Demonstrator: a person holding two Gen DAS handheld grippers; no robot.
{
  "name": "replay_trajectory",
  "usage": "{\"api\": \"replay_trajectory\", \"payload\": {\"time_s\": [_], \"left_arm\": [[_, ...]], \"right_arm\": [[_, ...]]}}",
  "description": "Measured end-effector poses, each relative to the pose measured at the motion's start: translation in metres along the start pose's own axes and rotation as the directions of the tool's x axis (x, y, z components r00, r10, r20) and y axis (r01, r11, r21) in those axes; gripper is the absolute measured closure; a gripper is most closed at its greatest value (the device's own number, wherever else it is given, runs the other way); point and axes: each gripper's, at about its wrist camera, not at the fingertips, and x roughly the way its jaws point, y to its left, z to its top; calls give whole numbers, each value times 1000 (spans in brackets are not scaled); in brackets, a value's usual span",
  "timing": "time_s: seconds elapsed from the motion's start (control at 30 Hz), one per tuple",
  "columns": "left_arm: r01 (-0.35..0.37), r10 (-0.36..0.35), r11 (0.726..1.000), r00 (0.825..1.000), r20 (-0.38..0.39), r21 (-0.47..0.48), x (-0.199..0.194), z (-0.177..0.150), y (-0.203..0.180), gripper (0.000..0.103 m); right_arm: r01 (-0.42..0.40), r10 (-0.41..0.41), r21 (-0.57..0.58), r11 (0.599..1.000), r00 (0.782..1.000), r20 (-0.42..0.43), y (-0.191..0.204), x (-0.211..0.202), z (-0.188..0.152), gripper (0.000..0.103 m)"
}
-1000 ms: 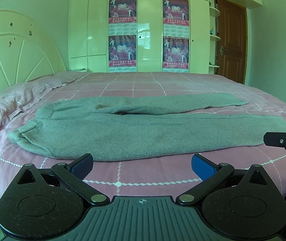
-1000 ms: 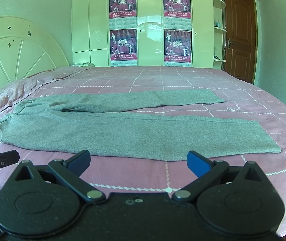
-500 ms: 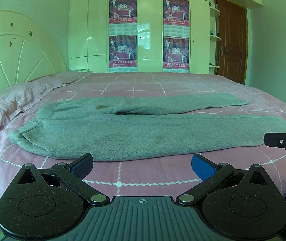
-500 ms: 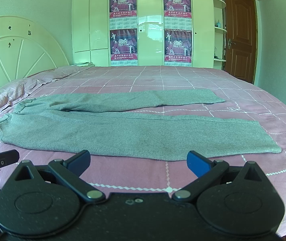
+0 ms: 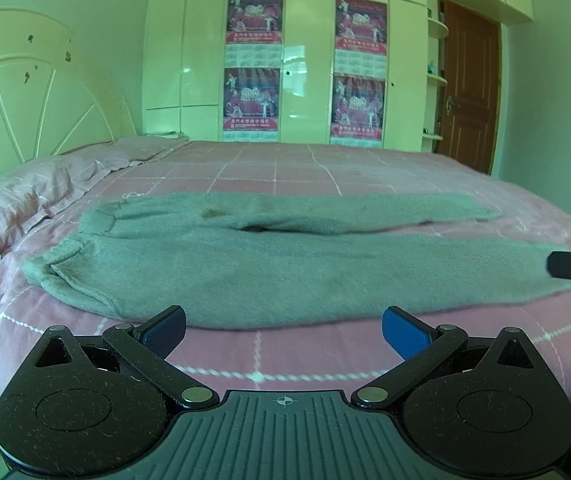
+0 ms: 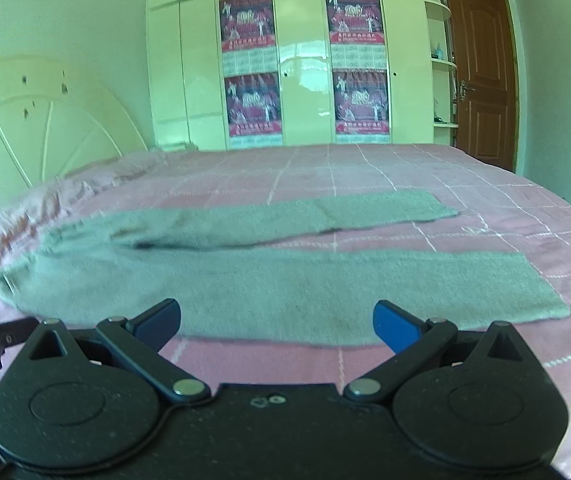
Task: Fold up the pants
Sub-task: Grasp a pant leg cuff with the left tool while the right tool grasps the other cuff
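On bed [image 5: 365, 176], flat grey pants [image 5: 285, 276]

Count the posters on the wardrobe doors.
4. Two on the left door, upper poster above lower poster; two on the right door, upper above lower. None seem hidden.

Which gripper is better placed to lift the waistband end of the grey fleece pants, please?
Left, probably. The left gripper is open, facing the grey fleece pants near their waistband; the right gripper, also open, faces mid-leg, nearer the cuffs.
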Motion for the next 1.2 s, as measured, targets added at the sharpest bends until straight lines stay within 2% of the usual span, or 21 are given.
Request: {"api": "replay_trajectory", "payload": {"time_s": [0.1,0.2,0.3,0.37,0.57,0.67,0.83,0.87,0.97,1.03,1.13,1.2], "left_arm": [[-49,46,996,998,-42,-71,15,14,34,0],[-36,26,993,996,-89,-113,41,29,71,0],[-93,82,992,988,-130,-82,73,47,105,0],[-84,72,993,987,-140,-82,92,62,130,0],[-148,137,986,981,-136,-76,175,120,214,0],[-135,123,988,979,-162,-69,231,137,257,0],[-124,107,990,972,-208,-69,313,143,305,1],[-121,107,991,969,-221,-53,329,143,310,8],[-86,70,995,954,-292,-42,377,140,325,18],[-64,55,998,946,-318,-19,400,135,329,18],[3,-14,999,945,-326,-34,423,133,335,18],[37,-57,997,938,-341,-63,437,133,341,18]], "right_arm": [[-47,47,-1,999,999,6,-3,12,20,6],[-63,63,-15,998,998,-8,-3,35,40,6],[-86,85,-31,996,996,-29,1,65,63,6],[-110,109,-51,993,994,-22,7,85,83,6],[-156,157,-134,979,988,1,31,157,139,8],[-155,151,-140,978,988,-39,40,209,155,8],[-173,157,-122,977,978,-136,51,291,161,21],[-182,160,-138,974,975,-157,55,307,160,24],[-212,174,-180,961,963,-204,67,348,155,29],[-246,196,-205,948,952,-234,75,372,152,35],[-305,235,-248,920,932,-274,84,402,147,38],[-330,249,-275,903,924,-291,90,416,144,38]]}}
